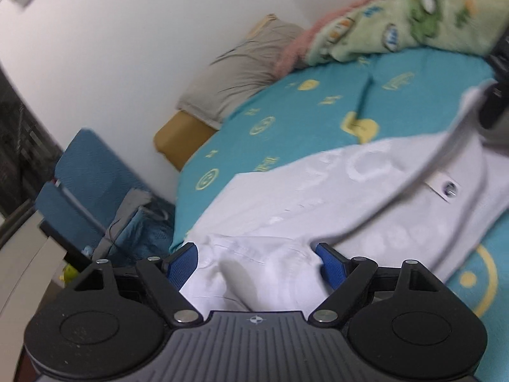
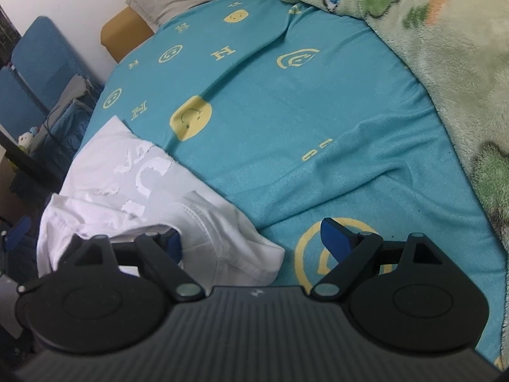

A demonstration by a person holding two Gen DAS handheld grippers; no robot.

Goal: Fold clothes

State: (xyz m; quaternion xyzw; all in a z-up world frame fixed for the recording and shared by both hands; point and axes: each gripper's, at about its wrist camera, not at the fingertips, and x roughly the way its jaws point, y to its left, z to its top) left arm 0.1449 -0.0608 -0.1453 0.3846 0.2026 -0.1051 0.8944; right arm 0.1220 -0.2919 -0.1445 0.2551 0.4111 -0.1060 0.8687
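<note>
A white T-shirt [image 1: 318, 197] with a pale raised print lies crumpled near the edge of a teal bedsheet [image 1: 302, 117]. My left gripper [image 1: 256, 261] is open, its blue pads [image 1: 183, 264] wide apart, with a bunched fold of the shirt between them. My right gripper [image 2: 254, 238] is open too; the T-shirt [image 2: 133, 191] drapes over its left finger and its hem lies between the fingers. The right pad [image 2: 335, 238] sits over bare teal bedsheet [image 2: 286, 111]. The right gripper [image 1: 496, 102] shows at the left wrist view's right edge, with cloth rising toward it.
A green fleece blanket [image 2: 445, 63] is heaped on the bed's far right side. A grey pillow [image 1: 241, 67] leans on the white wall at the head. Blue chairs [image 1: 82, 172] and clutter stand on the floor left of the bed.
</note>
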